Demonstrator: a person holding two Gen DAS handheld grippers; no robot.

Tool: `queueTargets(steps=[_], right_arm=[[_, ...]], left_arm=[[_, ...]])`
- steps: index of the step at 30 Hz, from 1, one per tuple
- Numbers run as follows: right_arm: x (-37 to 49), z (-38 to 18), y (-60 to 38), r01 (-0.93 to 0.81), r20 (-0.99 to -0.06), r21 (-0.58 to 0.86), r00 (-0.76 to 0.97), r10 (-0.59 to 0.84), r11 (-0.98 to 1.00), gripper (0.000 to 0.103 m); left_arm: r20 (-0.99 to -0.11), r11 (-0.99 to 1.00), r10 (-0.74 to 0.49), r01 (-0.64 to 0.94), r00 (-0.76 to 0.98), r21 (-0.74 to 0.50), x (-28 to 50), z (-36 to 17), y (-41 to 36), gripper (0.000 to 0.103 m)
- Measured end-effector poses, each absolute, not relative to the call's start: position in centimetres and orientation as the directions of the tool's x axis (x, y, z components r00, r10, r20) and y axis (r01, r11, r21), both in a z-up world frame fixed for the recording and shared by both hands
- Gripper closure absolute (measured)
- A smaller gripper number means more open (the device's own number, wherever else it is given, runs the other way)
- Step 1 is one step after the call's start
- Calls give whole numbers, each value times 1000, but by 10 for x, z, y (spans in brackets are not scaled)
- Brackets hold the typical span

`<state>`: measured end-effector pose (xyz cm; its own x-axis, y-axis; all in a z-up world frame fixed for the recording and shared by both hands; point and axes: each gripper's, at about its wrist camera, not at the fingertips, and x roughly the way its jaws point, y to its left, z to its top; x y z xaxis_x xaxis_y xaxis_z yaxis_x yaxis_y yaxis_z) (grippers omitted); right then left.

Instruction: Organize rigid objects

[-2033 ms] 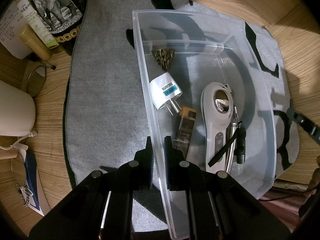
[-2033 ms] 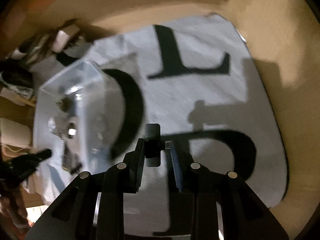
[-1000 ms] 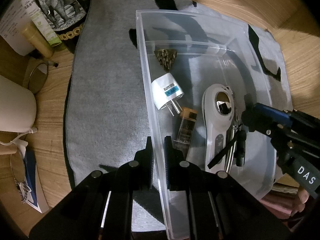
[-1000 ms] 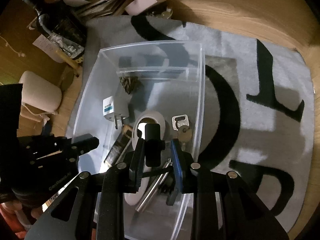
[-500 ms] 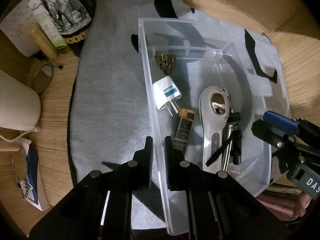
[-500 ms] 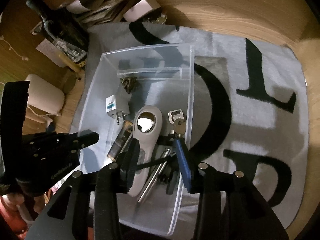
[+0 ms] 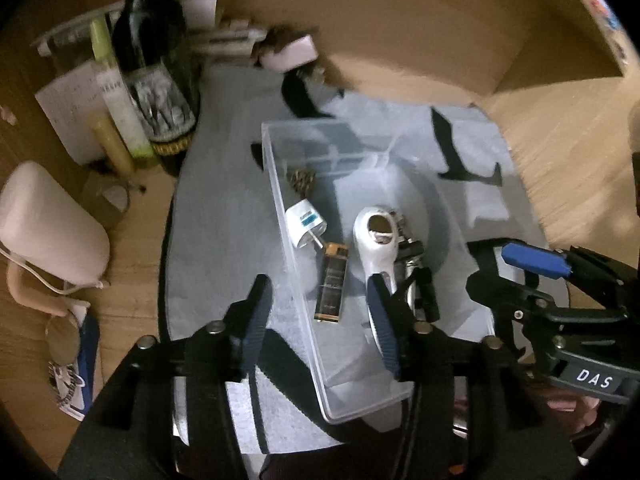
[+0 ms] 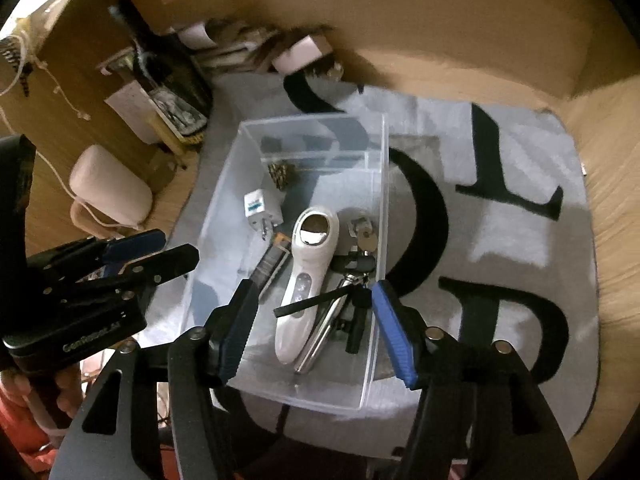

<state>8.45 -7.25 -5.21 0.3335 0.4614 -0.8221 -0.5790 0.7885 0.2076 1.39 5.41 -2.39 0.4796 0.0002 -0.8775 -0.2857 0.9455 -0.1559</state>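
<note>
Both the left gripper [image 7: 320,320] and right gripper [image 8: 316,332] had let go, fingers opening on nothing, leaving the last piece inside the clear box [image 8: 376,240].

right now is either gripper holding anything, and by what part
Nothing is held. The left gripper and the right gripper are both opening, with nothing pressed between their pads, above the clear bin.

You see dim, warm light; hard shadows fall across the grey mat [image 8: 516,240]; motion blur softens both views, and fisheye bends and darkens the edges.
</note>
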Motion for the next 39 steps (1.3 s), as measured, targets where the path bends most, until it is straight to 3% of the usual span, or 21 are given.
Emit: queueTargets(steps=[3, 5, 13, 39], right_arm=[[75, -45, -77, -573, -804, 205, 364, 470, 793, 43], [68, -41, -81, -569, -788, 201, 390, 477, 798, 34], [45, -31, -94, -564, -743, 187, 454, 491, 804, 23], [44, -37, -94, -535, -752, 221, 439, 492, 815, 22]], left_arm=[[-845, 953, 14, -262, 534, -150, 2, -11, 50, 35], [-824, 961, 27, -242, 566, -135, -6, -3, 45, 29], [-787, 973, 46, -205, 615, -104, -20, 11, 36, 27], [-792, 969, 48, -220, 609, -111, -21, 8, 39, 27]])
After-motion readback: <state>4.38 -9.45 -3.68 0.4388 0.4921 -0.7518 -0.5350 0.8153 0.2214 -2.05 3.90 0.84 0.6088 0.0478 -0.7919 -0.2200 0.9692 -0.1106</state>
